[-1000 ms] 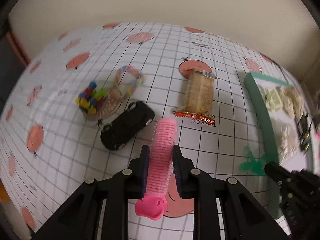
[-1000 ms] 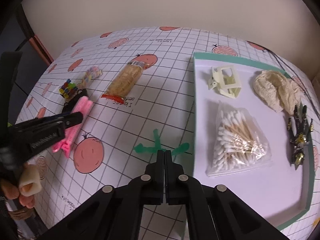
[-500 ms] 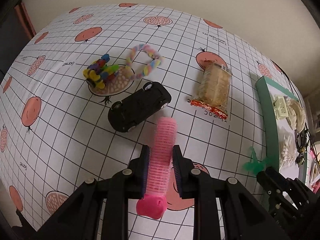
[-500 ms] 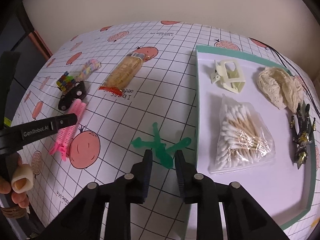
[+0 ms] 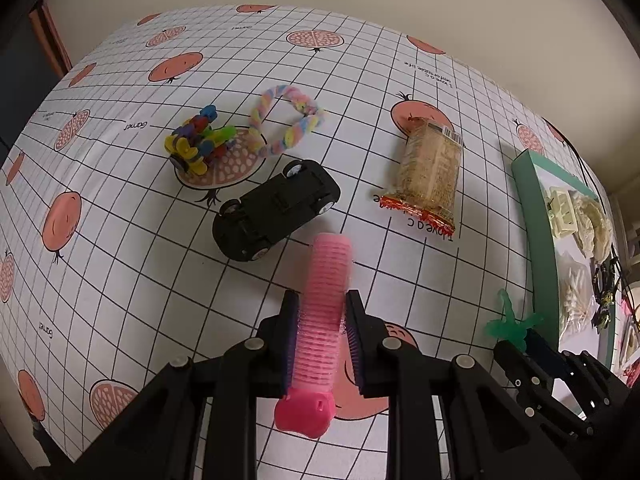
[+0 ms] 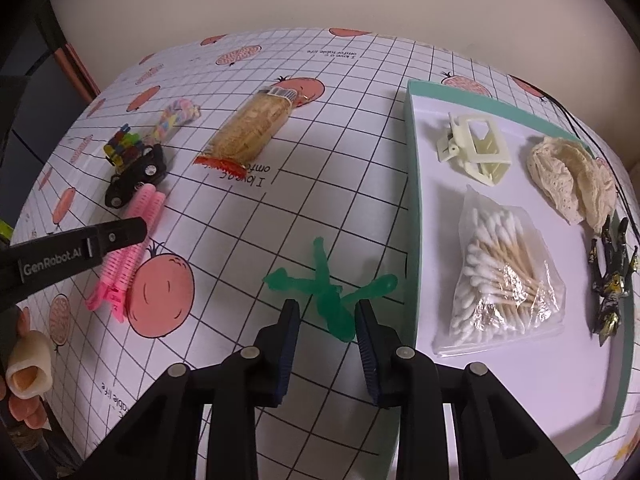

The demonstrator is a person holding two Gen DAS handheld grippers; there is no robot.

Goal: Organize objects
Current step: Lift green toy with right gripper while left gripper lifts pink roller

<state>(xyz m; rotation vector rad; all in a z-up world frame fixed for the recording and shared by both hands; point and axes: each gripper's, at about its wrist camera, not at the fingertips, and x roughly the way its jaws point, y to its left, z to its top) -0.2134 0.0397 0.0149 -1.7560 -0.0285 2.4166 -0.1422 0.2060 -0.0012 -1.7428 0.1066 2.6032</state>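
Observation:
My left gripper (image 5: 322, 320) is shut on a pink hair roller (image 5: 326, 300), which sticks out forward over the gridded tablecloth. In the right wrist view the roller (image 6: 132, 248) shows low over the cloth under a left finger (image 6: 80, 248). A green plastic toy (image 6: 332, 292) lies on the cloth just left of the teal-rimmed tray (image 6: 412, 200). My right gripper (image 6: 326, 320) is open, its fingertips on either side of the toy's near end. The left wrist view shows the same toy (image 5: 510, 322) beside the tray (image 5: 536, 232).
On the cloth lie a black toy car (image 5: 276, 210), a snack packet (image 5: 430, 176), a pastel twisted ring (image 5: 286, 120) and a cluster of coloured blocks (image 5: 198, 142). The tray holds a cream hair claw (image 6: 476, 152), lace cloth (image 6: 572, 176), bagged cotton swabs (image 6: 500, 268) and a black-gold item (image 6: 612, 276).
My right gripper went from shut to open and moved forward so its fingers flank the green toy. The left gripper kept its hold on the roller and drew back slightly.

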